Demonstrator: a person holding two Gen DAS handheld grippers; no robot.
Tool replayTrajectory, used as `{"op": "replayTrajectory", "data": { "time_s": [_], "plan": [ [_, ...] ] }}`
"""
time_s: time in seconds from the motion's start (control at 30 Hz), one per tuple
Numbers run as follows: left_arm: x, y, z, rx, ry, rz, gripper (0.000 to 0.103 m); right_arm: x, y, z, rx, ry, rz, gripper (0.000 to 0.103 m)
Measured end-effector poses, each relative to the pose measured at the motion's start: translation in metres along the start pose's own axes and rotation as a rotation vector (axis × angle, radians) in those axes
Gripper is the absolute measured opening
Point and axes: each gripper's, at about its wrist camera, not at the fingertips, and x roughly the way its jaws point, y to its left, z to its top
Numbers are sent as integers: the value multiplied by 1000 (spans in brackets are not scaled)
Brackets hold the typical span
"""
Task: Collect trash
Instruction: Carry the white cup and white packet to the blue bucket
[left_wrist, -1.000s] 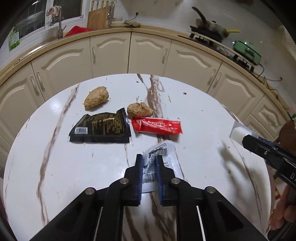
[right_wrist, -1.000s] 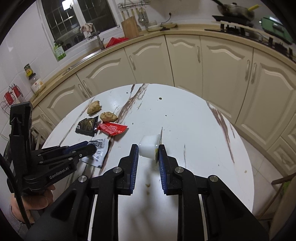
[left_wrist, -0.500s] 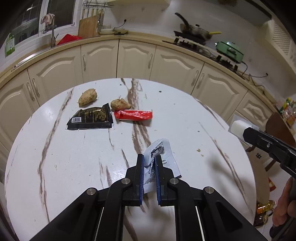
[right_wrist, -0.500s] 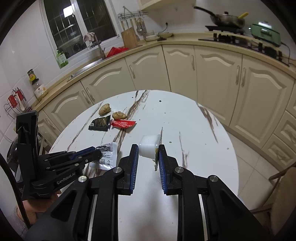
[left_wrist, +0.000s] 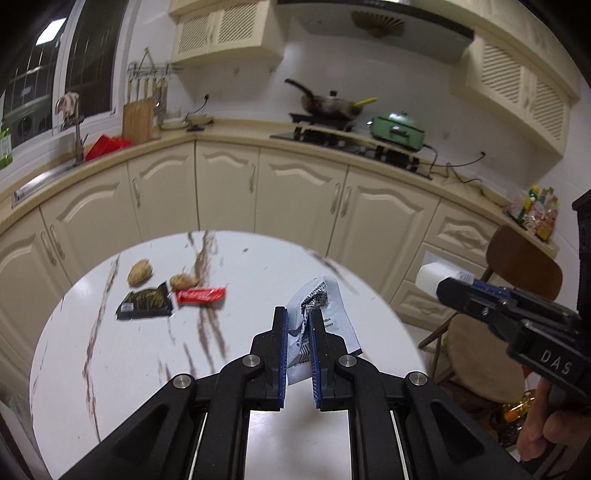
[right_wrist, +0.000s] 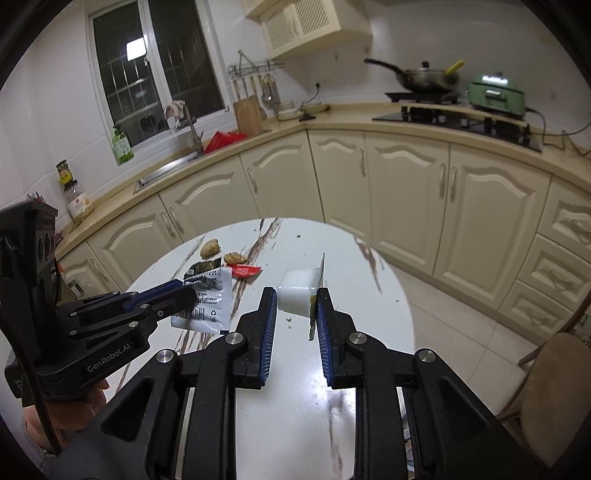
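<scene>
Left wrist view: our left tongs clench a crumpled white wrapper, lifted above the counter. Our right tongs grip one white cup with its foil lid peeled up. On the counter we count one black wrapper, one red wrapper and two brown lumps.

White cup between right gripper fingers, above round table.
</scene>
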Motion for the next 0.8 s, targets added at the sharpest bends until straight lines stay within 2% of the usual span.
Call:
{"op": "replayTrajectory", "data": {
  "time_s": [0.23, 0.43, 0.63, 0.8],
  "plan": [
    [-30, -56, 7, 66, -59, -73, 7, -56, -27, -5, 39, -72, -62, 20],
    [-33, -100, 6, 117, -72, -141, 7, -95, -63, -12, 88, -109, -139, 20],
    [-11, -140, 5, 153, -47, -203, 7, -125, -107, -25, 154, -124, -215, 20],
    [39, -172, 2, 181, 50, -249, 7, -127, -151, -46, 236, -92, -260, 20]
  ]
}}
